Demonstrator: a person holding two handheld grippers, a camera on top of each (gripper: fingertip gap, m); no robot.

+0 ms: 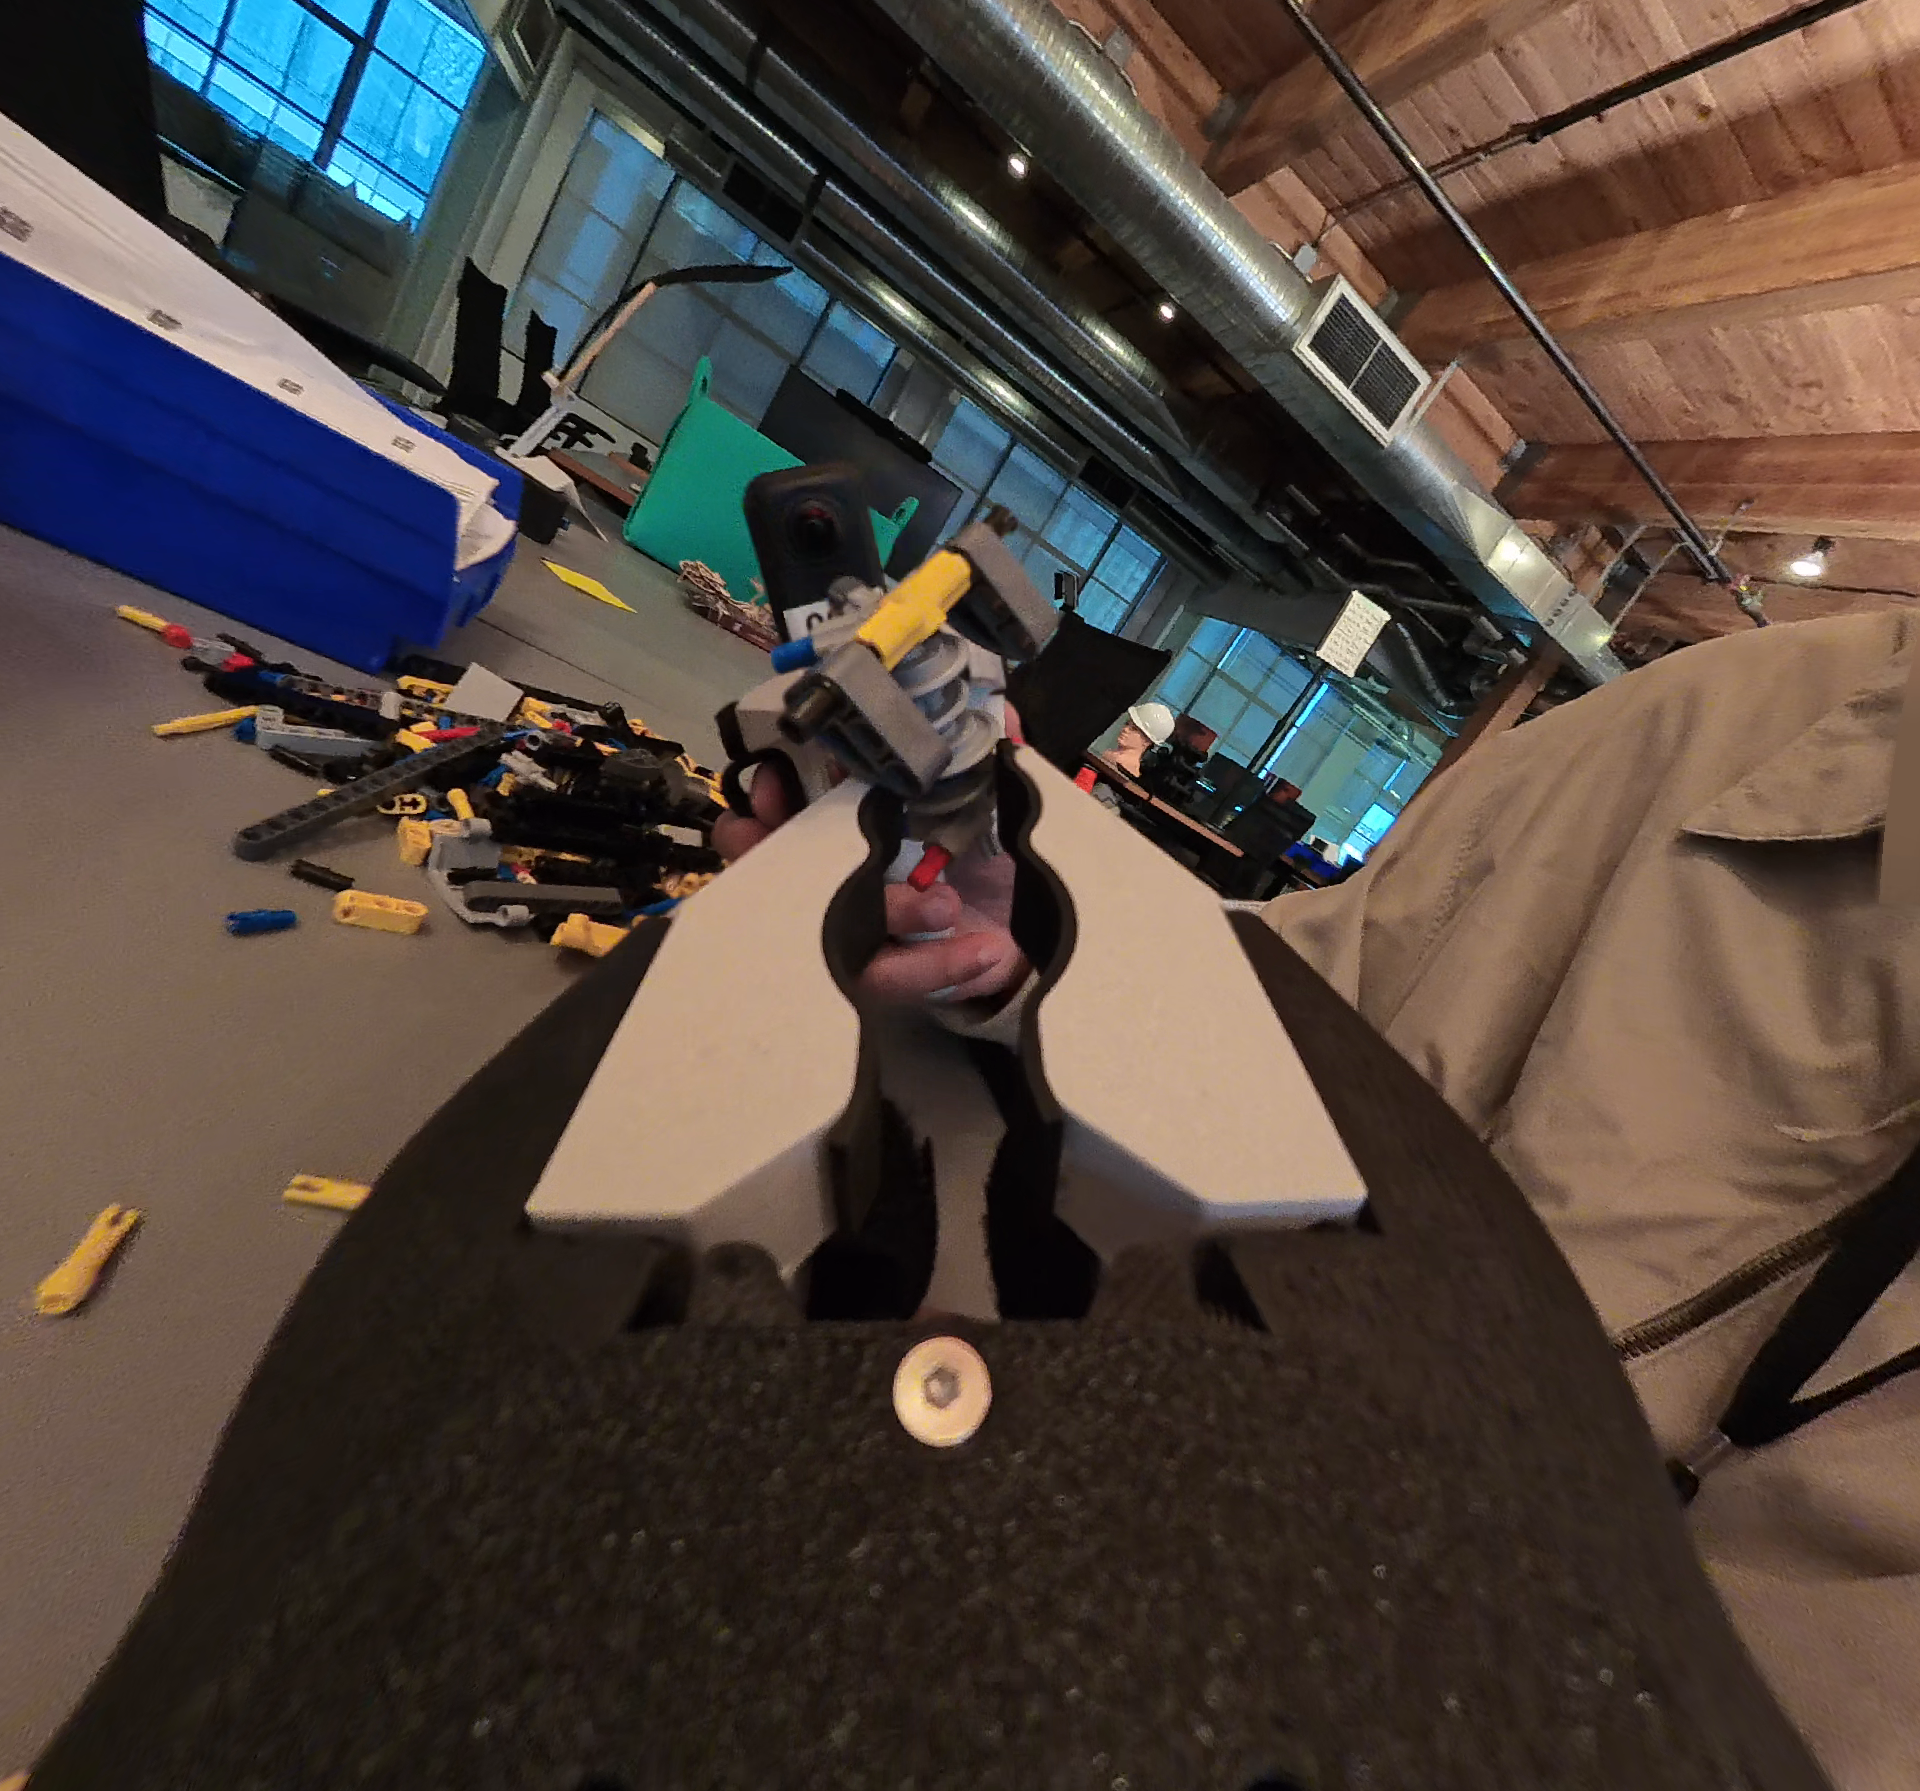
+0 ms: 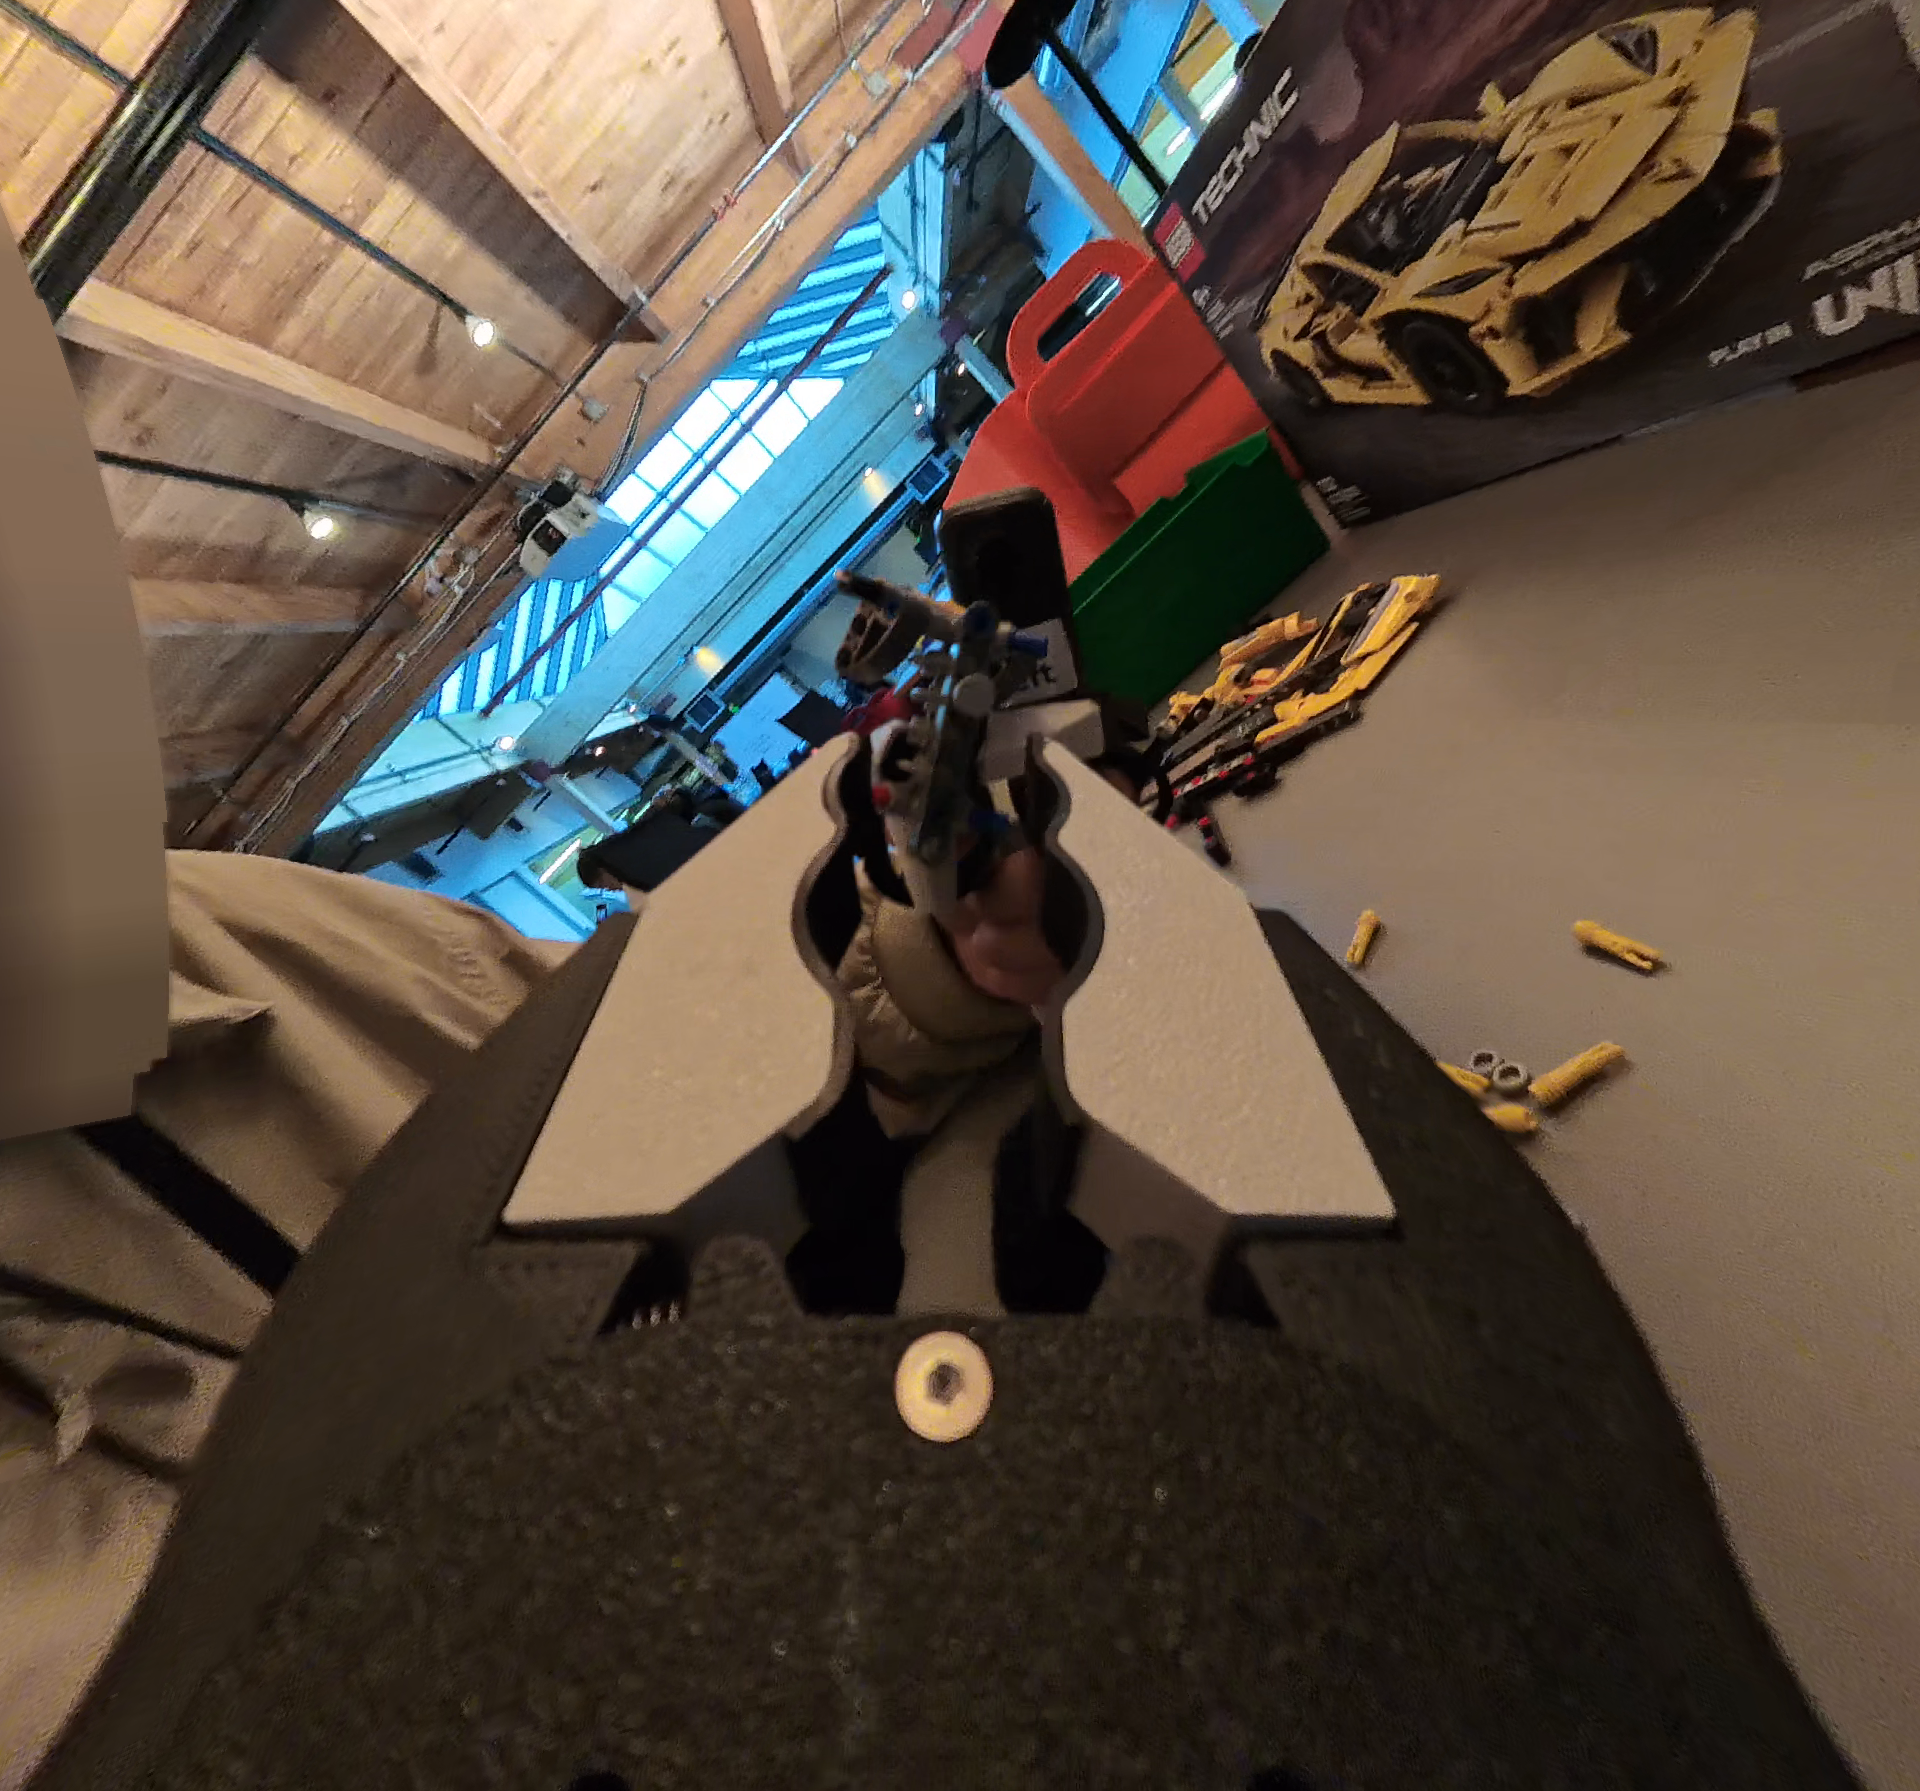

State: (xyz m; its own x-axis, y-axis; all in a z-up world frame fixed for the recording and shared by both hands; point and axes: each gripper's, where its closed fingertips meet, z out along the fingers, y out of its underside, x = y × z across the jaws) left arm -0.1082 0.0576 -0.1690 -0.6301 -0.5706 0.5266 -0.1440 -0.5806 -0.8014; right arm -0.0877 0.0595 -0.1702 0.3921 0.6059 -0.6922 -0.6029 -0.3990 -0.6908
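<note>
Left gripper [image 1: 940, 785] nips the lower end of a small grey brick assembly [image 1: 894, 692], yellow piece on top, fingers nearly closed on it; loose brick pile [image 1: 488, 785] and blue bin [image 1: 208, 463] lie left on the grey table [image 1: 156, 1035]. Right gripper [image 2: 951, 796] pinches the same assembly [image 2: 951, 733] from the opposite side, narrow gap only. Part-built yellow car [image 2: 1288, 681], green and red box [image 2: 1164, 494] sit right.

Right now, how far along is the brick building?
Done: a partly built yellow and black brick car. In hand: the left gripper and right gripper clamp a small grey and yellow brick assembly. Left: a pile of loose black and yellow pieces.
</note>
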